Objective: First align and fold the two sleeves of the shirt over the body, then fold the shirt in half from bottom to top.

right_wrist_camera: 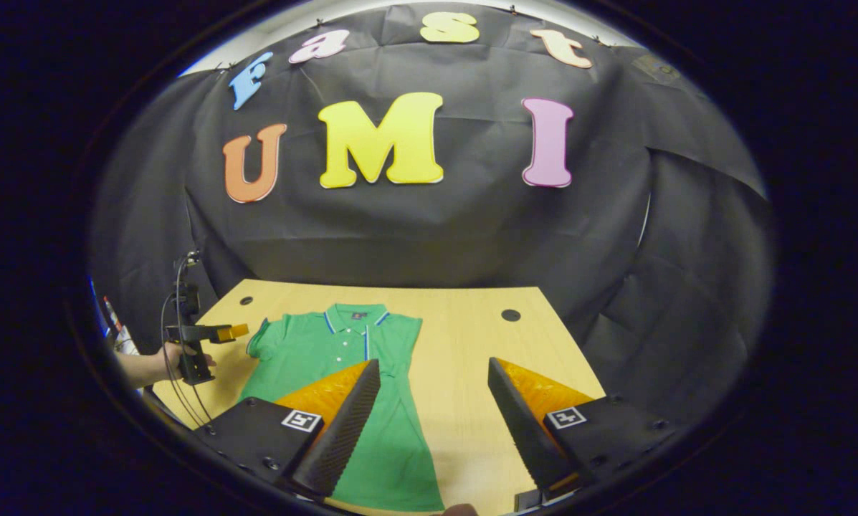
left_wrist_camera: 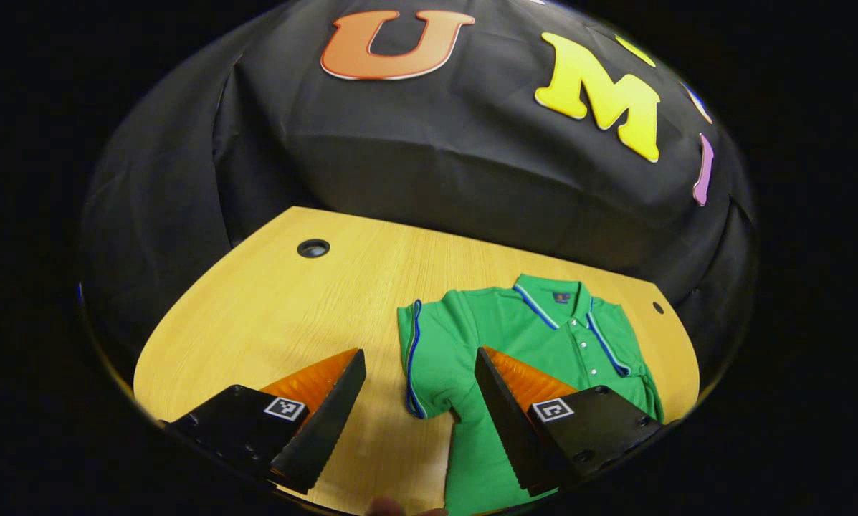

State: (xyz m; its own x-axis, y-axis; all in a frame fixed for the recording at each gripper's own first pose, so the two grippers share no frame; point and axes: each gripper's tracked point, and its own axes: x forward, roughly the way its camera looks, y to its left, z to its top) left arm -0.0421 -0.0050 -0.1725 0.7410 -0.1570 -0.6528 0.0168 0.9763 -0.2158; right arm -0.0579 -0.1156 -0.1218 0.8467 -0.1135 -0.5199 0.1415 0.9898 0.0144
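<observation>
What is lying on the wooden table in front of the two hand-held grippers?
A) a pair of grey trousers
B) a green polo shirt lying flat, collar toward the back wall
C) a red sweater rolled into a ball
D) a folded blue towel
B: the green polo shirt lies spread flat on the wooden table, its blue-trimmed collar nearest the black cloth wall and its hem toward the cameras.
</observation>
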